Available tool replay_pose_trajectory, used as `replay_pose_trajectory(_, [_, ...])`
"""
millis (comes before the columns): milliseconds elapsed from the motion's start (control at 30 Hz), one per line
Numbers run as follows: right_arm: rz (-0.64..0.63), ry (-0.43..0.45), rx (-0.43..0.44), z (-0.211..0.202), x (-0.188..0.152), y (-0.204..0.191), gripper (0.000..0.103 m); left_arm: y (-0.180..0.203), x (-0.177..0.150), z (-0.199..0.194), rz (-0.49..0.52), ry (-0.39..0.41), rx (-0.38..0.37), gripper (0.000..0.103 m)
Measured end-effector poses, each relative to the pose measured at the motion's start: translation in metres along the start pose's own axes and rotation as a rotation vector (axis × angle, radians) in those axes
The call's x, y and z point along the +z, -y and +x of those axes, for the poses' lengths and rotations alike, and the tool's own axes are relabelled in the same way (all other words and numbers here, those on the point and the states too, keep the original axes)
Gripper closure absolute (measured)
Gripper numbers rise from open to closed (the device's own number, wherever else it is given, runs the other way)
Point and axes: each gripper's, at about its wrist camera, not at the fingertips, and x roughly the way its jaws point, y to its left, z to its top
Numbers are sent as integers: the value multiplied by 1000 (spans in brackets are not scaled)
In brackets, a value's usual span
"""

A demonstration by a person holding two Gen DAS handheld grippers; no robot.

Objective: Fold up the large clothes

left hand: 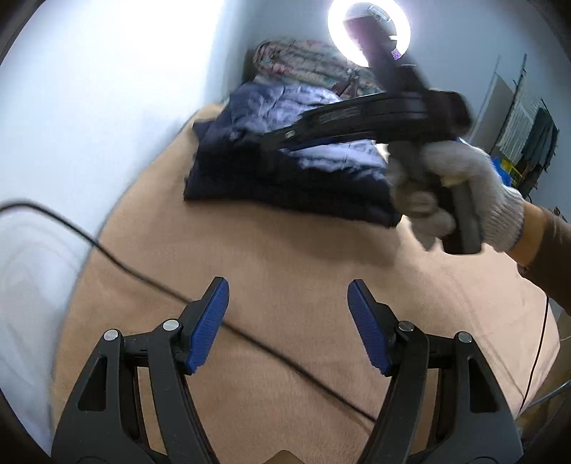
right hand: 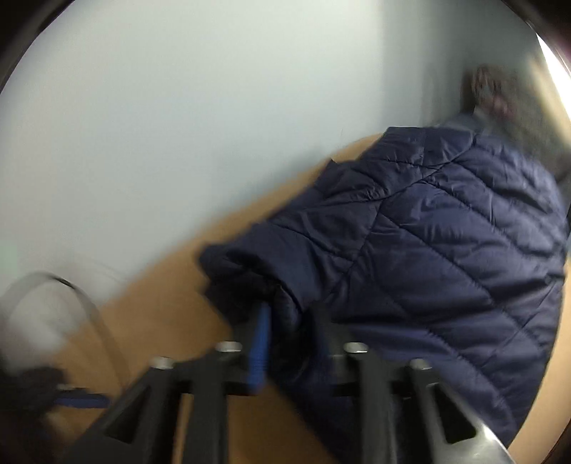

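Note:
A navy quilted jacket (left hand: 285,185) lies folded at the far side of a tan blanket (left hand: 285,250), with pale lining showing on top. My left gripper (left hand: 288,307) hovers open over the bare blanket, well short of the jacket and holding nothing. A gloved hand (left hand: 464,185) holds my right gripper (left hand: 266,139) down at the jacket's near left part. In the right wrist view the jacket (right hand: 446,232) fills the right half. A bunched fold of it sits between the fingers of my right gripper (right hand: 291,314). The jaws stand apart; the right pad is hidden by fabric.
A black cable (left hand: 142,271) runs across the blanket under my left gripper. Patterned bedding (left hand: 296,57) is piled behind the jacket against the pale wall. A ring light (left hand: 369,32) glares above. Hanging clothes (left hand: 531,135) stand at the far right.

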Motion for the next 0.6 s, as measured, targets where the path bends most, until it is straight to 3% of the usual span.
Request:
replay_pose_trajectory(33, [21,42,38,-19,-1,6,56,3,10,-1,18,17,2,32])
replay_pose_trajectory(133, [50,144,32,-64,-7,28,55,12,45,-2,67,83,4,32])
replay_pose_trajectory(300, [200,260,-193,-111,-12,106,56,21,120,31,120,174,50,32])
replay_pose_trajectory(433, [302,305,-330,-113,10,175,64,-5,157,94,74,127,167,32])
replay_pose_trajectory(533, [280,314,-391,-99,40,200,68,-33,151,136,36,35,255,32])
replay_pose_trajectory(600, [269,316,-409,-86,60,211,68,-51,139,153,-4,-10,255,32])
